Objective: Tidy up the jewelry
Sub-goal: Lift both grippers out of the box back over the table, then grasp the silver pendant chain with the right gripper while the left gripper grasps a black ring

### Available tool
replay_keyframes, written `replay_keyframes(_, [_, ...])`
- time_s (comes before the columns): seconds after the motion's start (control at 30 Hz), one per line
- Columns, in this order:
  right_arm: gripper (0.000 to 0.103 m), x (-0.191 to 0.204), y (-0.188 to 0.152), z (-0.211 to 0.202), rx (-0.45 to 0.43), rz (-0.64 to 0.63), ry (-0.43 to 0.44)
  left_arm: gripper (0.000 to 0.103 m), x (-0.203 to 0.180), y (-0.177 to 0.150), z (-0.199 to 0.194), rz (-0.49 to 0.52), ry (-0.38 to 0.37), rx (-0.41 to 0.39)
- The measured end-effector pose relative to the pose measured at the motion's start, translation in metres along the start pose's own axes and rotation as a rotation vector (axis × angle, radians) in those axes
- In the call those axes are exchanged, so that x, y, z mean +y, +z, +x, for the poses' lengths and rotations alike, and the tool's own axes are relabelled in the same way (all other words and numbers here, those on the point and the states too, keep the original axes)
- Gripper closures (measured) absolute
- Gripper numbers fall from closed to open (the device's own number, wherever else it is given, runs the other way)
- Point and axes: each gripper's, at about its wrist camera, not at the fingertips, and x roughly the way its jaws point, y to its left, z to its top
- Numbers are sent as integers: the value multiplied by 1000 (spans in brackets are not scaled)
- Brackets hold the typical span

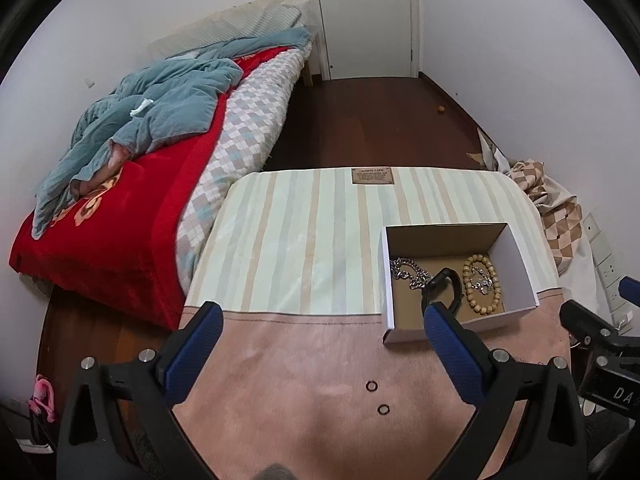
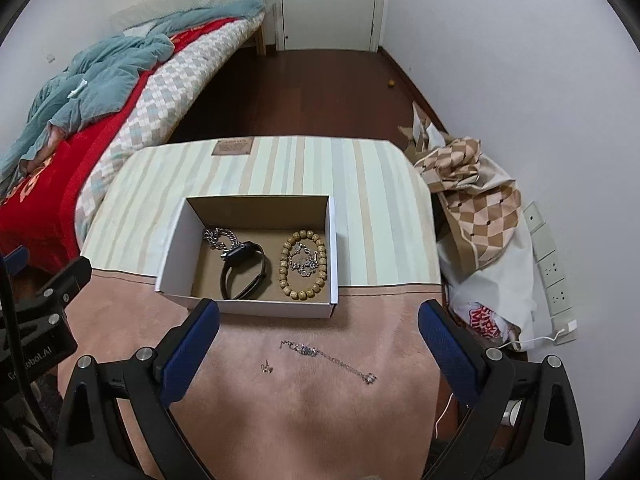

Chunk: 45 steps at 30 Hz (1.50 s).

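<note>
A white cardboard box (image 2: 176, 258) (image 1: 520, 268) stands on the cloth-covered table. In it lie a silver chain (image 2: 218, 238), a black watch (image 2: 244, 270), a wooden bead bracelet (image 2: 304, 266) and a small silver piece inside the beads. In front of the box, on the pink cloth, lie a thin silver chain bracelet (image 2: 328, 360) and a tiny earring (image 2: 267, 368). Two small dark rings (image 1: 372, 386) (image 1: 383, 409) lie in the left wrist view. My left gripper (image 1: 322, 314) is open and empty above the rings. My right gripper (image 2: 318, 312) is open and empty above the thin chain.
A bed (image 1: 120, 208) with a red blanket and teal cover stands left of the table. Checked fabric and bags (image 2: 476, 216) lie to the right by the wall sockets. A white door (image 1: 368, 16) is at the far end of the dark floor.
</note>
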Motion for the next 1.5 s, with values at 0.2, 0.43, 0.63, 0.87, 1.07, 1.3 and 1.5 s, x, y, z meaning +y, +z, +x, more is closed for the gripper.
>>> replay_keyframes(0.2, [2,0,-9,-34,-56,4,-5,0,7,-6,-23,-23,-1,-23])
replay_keyframes(0.43, [2,-16,-30,-44,-46,79,97,0,15,-27,-29,-48,43,-26])
replay_keyframes(0.63, [2,-57,-70,5,63,215,54,0,17,-65,10,-57,96,69])
replay_keyframes(0.87, [34,-92,-121,68,112,304,-8,0,11,-94,48,-56,135,117])
replay_keyframes(1.07, [57,-87,-132,101,65,309,59,0,15,-115,76,-48,151,194])
replay_keyframes(1.3, [66,-63,-126,116,10,232,35,0,29,-132,103,-83,162,298])
replay_keyframes(1.5, [91,-54,-127,114,-6,180,-5,0,9,-128,102,-45,113,273])
